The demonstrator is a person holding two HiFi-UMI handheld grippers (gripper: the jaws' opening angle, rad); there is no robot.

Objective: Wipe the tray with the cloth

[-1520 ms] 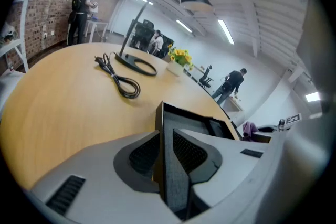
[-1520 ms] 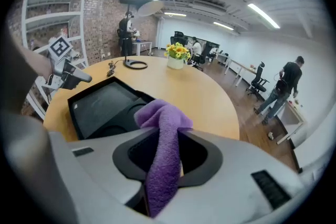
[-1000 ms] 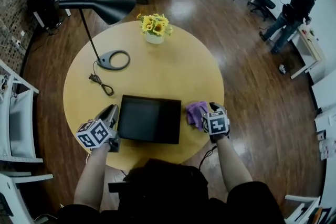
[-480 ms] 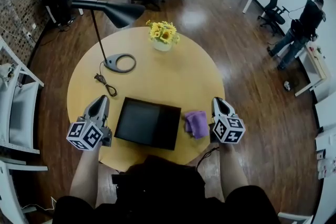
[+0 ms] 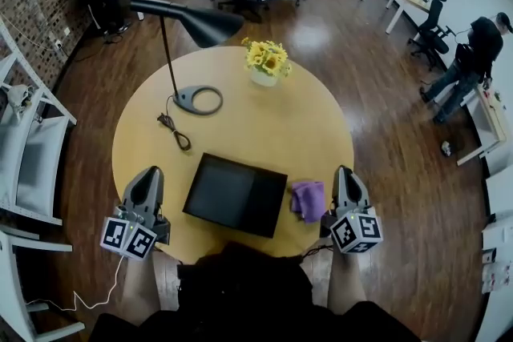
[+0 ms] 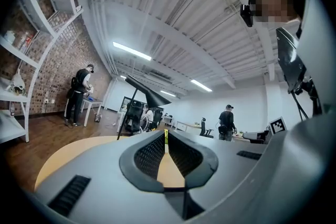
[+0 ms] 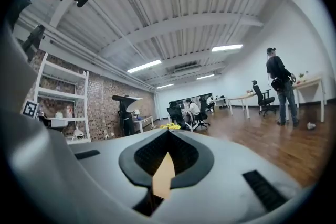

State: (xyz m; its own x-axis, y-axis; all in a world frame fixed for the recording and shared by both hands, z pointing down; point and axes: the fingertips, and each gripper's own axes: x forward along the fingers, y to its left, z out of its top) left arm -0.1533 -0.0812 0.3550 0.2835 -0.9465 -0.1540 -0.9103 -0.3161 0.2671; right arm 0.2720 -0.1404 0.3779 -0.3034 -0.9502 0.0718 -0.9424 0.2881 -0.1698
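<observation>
The tray is a flat, matte black rectangle with a low rim, sitting a bit skewed near the front edge of the round yellow counter. The purple cloth lies crumpled just beside its right side. The left claw and right claw flank them, both just squeezed fully together, pinching nothing.

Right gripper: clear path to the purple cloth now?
Probably yes: purple cloth lies on the table beside the right gripper, nothing between. Its jaws, just closed, are empty and must reopen.
</observation>
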